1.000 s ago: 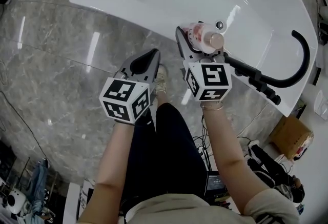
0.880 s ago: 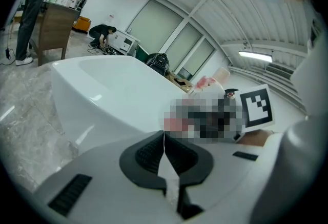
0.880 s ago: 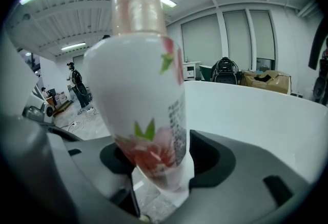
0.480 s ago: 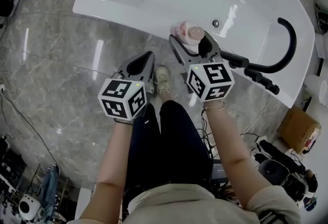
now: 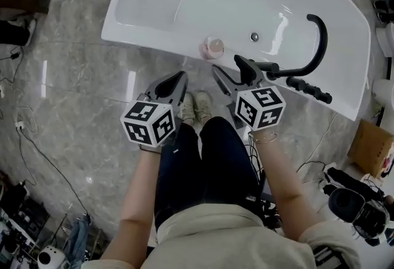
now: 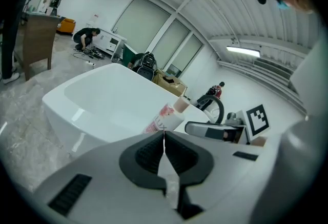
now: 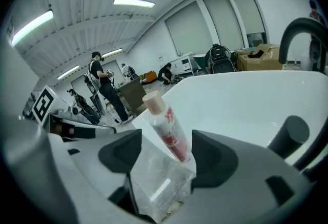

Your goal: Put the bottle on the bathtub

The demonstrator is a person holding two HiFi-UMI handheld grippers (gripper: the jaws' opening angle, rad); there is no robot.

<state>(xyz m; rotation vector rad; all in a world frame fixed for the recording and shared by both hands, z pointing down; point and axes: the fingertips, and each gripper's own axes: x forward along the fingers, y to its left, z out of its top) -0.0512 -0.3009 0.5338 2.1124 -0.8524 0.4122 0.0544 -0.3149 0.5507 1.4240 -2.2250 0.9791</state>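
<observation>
since a second ago both grippers have come up and back from the tub, and the bottle (image 5: 215, 47) that sat in the right gripper (image 5: 228, 65) now stands alone on the near rim of the bathtub (image 5: 141, 37), close to the black faucet (image 5: 311, 40).

right gripper's jaws have just swung apart off the bottle and then eased in a little. they stand wide with nothing between them. in the right gripper view the bottle (image 7: 166, 126) only shows through the gap, beyond the tips, cap up. left gripper (image 5: 177, 79) has its jaws together on nothing, and in its own view the bottle (image 6: 161, 118) peeks just past the closed tips (image 6: 164, 138).

what matters next: the bottle lies straight ahead of the right gripper, a bit toward the left one, near the tips but apart from them, its long axis upright on a narrow rim. the right gripper is the nearer. placing looks done, so the move left is probably a clean retreat. pulling back along the jaws' own line should keep either tip from clipping the bottle and toppling it into the tub or onto the floor.
</observation>
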